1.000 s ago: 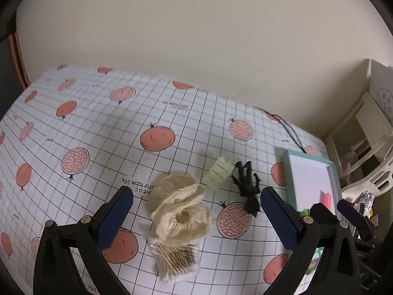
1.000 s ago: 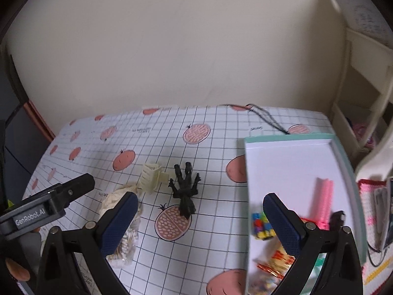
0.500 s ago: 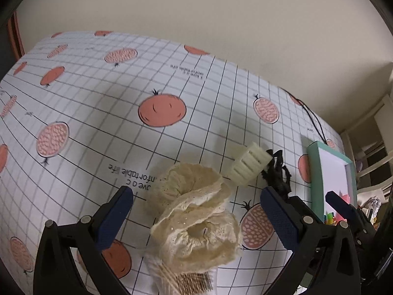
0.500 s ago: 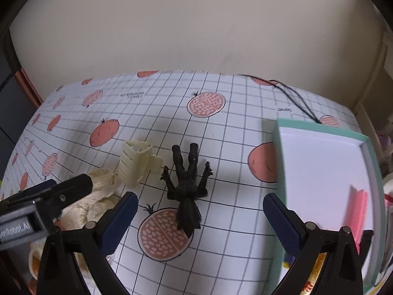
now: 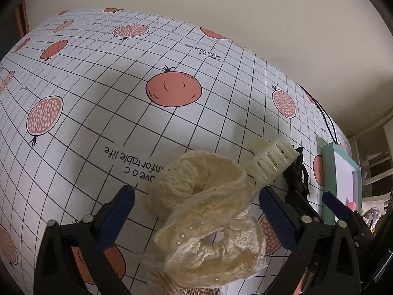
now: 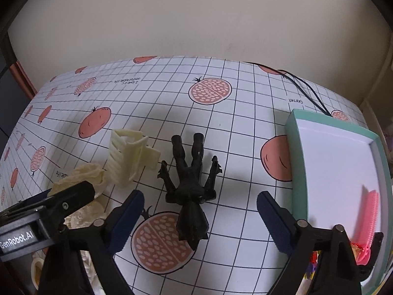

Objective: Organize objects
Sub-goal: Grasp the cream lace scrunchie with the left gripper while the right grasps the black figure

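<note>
Oilcloth [image 5: 103,113] printed with a black grid, pomegranates and upside-down lettering is covering the worktop, which is meeting a plain cream wall [image 6: 196,19] at the back. The left tongs [image 5: 196,218] are standing wide open around a cream lace scrunchie [image 5: 208,211], gripping nothing. Just beside the scrunchie a cream claw clip [image 6: 127,157] is lying on its side. The right tongs [image 6: 200,217] are gaping wide either side of a black figurine [image 6: 191,186], which is lying flat near the clip, unheld. To the right a teal-rimmed white tray [image 6: 294,162] is holding a pink comb [image 6: 368,218]. A black cable [image 6: 307,91] is trailing from the tray's far corner toward the wall
</note>
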### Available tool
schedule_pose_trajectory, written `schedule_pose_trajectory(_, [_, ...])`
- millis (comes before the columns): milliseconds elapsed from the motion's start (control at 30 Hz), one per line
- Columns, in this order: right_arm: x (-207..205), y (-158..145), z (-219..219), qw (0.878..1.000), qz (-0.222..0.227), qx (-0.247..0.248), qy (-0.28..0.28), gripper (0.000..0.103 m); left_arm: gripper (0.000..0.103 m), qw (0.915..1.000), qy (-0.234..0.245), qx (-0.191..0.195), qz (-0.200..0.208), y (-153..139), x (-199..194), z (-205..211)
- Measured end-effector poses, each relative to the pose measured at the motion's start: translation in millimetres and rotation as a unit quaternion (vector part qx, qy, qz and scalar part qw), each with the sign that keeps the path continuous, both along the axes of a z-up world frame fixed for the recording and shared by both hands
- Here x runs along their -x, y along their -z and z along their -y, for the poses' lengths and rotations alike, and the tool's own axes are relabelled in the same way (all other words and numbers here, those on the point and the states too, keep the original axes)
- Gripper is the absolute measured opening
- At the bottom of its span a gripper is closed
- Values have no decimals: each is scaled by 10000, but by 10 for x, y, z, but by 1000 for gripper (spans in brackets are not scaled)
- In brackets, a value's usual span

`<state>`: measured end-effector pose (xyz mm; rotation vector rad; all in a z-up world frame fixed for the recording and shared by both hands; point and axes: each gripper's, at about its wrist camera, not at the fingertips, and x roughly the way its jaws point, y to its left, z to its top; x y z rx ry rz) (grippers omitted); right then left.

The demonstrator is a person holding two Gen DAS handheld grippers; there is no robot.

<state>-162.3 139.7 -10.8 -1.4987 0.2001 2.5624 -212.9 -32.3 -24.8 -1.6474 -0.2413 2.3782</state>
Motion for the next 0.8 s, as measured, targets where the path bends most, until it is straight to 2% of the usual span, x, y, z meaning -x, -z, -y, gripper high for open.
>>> schedule_pose_trajectory(67, [7, 27, -21, 10000, 33, -1, 25, 88, 88, 10000, -20, -4, 34, 31, 3, -13])
schedule_pose_trajectory(133, [-1, 39, -41, 10000, 46, 18, 39, 85, 87, 10000, -26, 5, 57, 48, 0, -22])
schedule_pose_trajectory(267, [-1, 48, -72, 9999, 50, 50, 82, 78, 75, 10000, -26, 11, 66, 61, 5, -34])
schedule_pose_trajectory(533, [-3, 54, -41, 9999, 59, 112, 67, 54, 53, 10000, -56, -34, 54, 60, -10, -60])
schedule_pose_trajectory(633, [-4, 58, -25, 9999, 60, 105, 57, 47, 48, 9999, -73, -65, 61, 66, -8, -59])
schedule_pose_trajectory(800, [-8, 57, -28, 9999, 43, 140, 87, 47, 33, 9998, -126, -160, 36, 50, -10, -35])
